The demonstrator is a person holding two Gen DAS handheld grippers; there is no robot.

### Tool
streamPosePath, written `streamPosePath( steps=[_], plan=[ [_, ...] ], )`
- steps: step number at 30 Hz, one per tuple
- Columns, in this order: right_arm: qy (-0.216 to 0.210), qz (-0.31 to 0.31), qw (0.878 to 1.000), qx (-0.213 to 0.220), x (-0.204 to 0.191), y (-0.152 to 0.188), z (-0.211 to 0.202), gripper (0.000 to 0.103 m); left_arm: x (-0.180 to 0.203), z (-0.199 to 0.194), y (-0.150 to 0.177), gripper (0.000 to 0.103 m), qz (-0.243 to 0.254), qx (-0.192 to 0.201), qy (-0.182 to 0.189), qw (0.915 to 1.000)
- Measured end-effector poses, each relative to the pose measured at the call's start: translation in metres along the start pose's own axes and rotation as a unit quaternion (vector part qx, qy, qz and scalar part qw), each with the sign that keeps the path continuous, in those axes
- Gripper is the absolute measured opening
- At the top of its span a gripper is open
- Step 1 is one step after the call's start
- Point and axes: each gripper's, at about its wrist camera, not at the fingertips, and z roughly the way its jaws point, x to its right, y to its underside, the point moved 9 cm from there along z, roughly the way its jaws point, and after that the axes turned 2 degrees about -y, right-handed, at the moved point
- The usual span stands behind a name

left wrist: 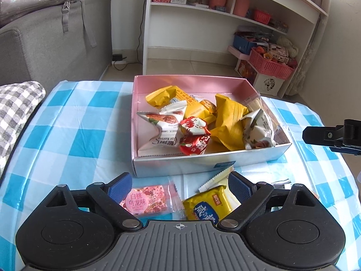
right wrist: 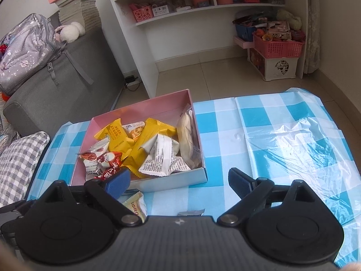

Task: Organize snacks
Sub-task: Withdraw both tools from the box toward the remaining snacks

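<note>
A white box with a pink lining point(left wrist: 180, 166) stands on the blue-checked tablecloth, holding several snack packets: yellow ones point(left wrist: 227, 117), white nut packets point(left wrist: 162, 122) and red ones point(left wrist: 194, 144). My left gripper point(left wrist: 179, 177) is open just in front of the box. Under it on the cloth lie a pink packet point(left wrist: 146, 201), a yellow packet with a blue label point(left wrist: 207, 206) and a pale packet point(left wrist: 216, 178). In the right wrist view the box point(right wrist: 171, 183) sits left of centre. My right gripper point(right wrist: 179, 173) is open at the box's near right corner, holding nothing. A pale yellow packet point(right wrist: 135, 205) lies below its left finger.
A grey sofa point(left wrist: 45, 52) with a bag stands at the left, with a checked cushion point(left wrist: 15, 106) by the table edge. A white shelf unit point(left wrist: 225, 22) and pink baskets point(left wrist: 270, 64) stand behind. The cloth point(right wrist: 282, 140) stretches right of the box. A silvery wrapper point(right wrist: 191, 212) lies near.
</note>
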Motion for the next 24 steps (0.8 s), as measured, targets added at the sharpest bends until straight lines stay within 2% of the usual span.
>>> streamPosePath(
  steps=[13,19,24],
  plan=[
    [0.001,-0.003,1.0,-0.022,0.008,0.031,-0.021,0.1,-0.044,-0.021,0.046,0.097,0.068,-0.022,-0.042,0.9965],
    [0.005,-0.015,0.999,-0.03,0.007,0.042,-0.025,0.1,-0.055,-0.024,0.067,0.097,0.054,-0.045,-0.037,0.9968],
    [0.013,-0.038,0.998,-0.046,0.01,0.056,-0.02,0.102,-0.048,-0.023,0.077,0.097,0.032,-0.061,-0.02,0.9974]
  ],
)
